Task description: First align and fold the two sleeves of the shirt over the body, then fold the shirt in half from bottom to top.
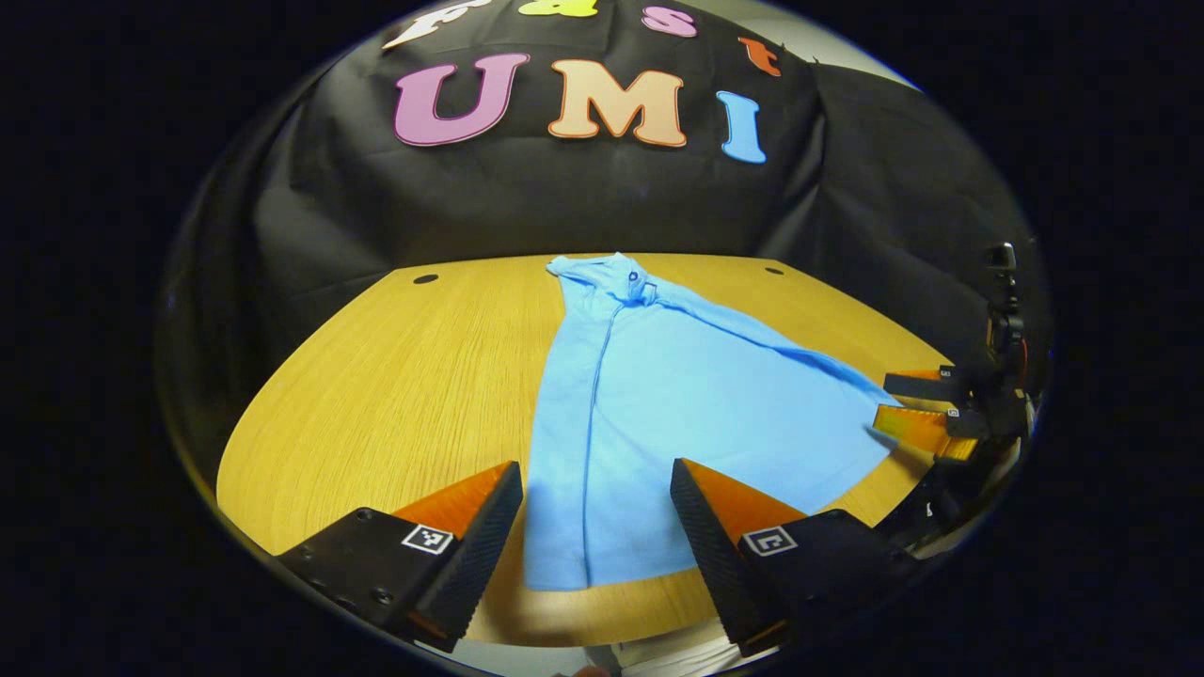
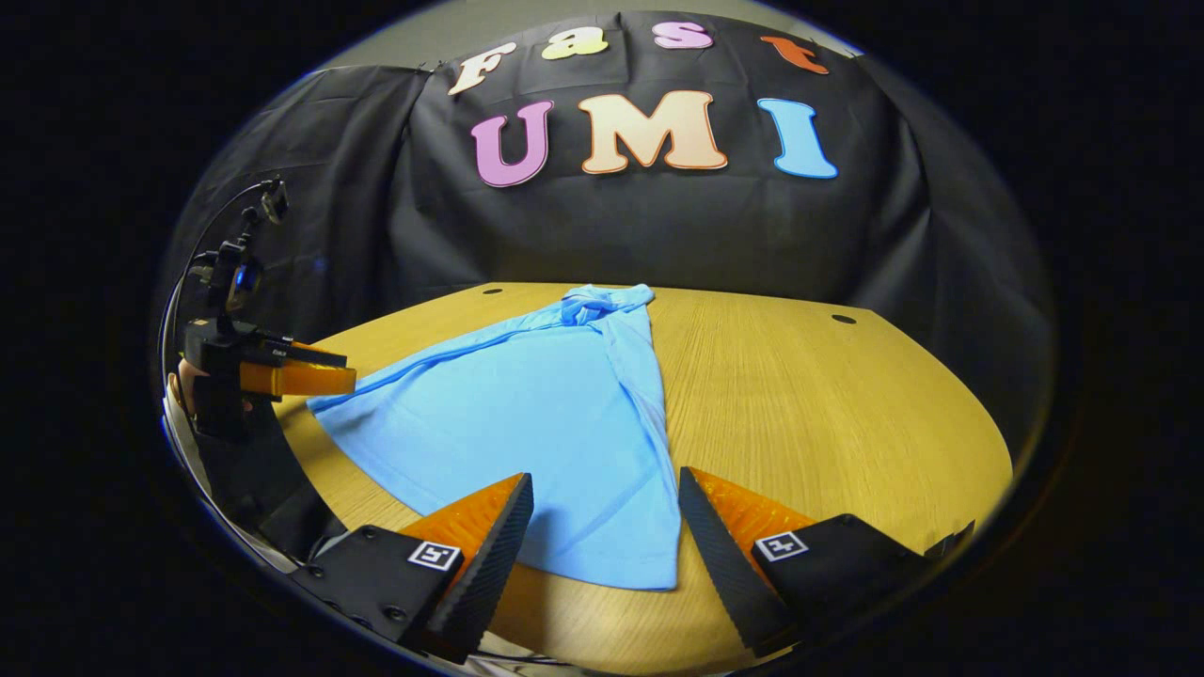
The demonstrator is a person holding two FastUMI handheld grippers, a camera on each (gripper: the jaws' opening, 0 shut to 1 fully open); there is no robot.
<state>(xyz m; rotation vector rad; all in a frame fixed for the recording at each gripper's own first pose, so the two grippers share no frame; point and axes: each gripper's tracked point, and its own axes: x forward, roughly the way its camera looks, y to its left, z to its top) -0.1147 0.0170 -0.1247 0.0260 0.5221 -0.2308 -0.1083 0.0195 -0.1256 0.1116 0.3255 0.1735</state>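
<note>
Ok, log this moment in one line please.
stage: before bottom fold | shirt: sleeves folded in, flat on table | left gripper: open over hem | right gripper: open over hem

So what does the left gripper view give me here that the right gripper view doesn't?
The left gripper view looks along the left tool, open over the shirt's near hem, and catches the right tool off at the shirt's far side. The right gripper view looks along the right tool, open above the other hem corner, with the left tool off near the shirt's opposite edge. Both share the blue shirt lying flat on the wooden table, collar toward the wall, not yet folded bottom to top.
</note>
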